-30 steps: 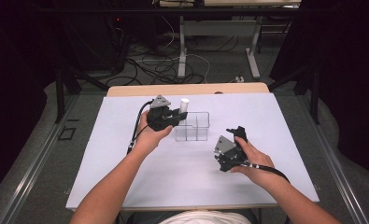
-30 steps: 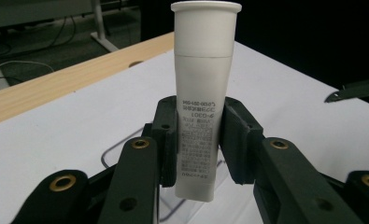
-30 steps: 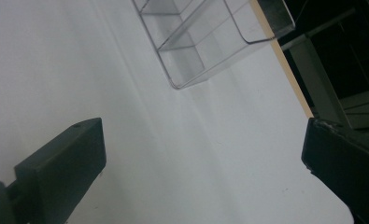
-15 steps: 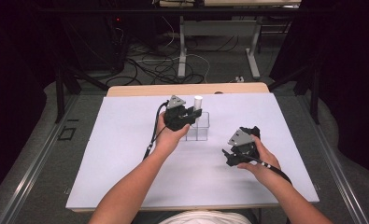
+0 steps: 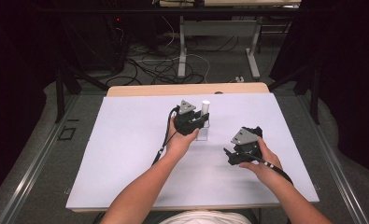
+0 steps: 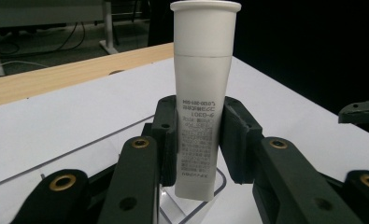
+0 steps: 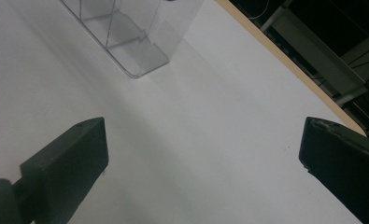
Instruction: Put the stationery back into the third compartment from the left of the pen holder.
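A: How is the table covered?
B: By a white sheet; cables are seen on the floor behind.

A: And the grippers?
B: The white tube is clamped upright by the left gripper over the clear rack; the right gripper is held wide apart.

A white sheet covers the desk, whose bare wooden edge shows along the far side. Beyond it, tangled cables lie on the grey floor around white metal table legs.
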`<state>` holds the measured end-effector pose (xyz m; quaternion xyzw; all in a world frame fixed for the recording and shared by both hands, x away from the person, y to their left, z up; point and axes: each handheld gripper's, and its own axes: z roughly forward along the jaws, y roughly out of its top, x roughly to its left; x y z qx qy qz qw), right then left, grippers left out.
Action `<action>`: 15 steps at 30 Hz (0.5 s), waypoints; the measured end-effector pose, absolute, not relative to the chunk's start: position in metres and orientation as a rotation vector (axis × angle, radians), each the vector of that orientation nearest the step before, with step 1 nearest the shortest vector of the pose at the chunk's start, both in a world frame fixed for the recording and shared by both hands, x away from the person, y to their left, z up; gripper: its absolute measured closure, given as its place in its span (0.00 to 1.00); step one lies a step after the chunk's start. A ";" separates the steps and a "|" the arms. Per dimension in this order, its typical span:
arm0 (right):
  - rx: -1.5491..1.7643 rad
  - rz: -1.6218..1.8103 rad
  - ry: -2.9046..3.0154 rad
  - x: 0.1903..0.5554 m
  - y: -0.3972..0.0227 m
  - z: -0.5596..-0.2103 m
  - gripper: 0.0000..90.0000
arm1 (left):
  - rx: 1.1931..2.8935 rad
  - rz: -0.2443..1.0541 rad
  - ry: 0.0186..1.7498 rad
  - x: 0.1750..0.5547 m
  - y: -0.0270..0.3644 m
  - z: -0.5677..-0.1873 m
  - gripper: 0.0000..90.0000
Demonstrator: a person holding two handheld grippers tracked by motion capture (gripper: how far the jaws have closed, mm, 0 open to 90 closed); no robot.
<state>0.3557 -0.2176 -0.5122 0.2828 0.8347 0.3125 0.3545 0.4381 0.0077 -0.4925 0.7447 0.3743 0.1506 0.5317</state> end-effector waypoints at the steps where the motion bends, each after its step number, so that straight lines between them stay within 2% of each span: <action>1: 0.728 0.806 2.158 0.356 -0.217 -0.512 0.02 | 1.773 0.359 0.901 0.438 0.006 -0.494 0.77; 15: 0.709 0.802 2.189 0.354 -0.214 -0.515 0.03 | 1.817 0.385 0.936 0.441 0.002 -0.503 0.77</action>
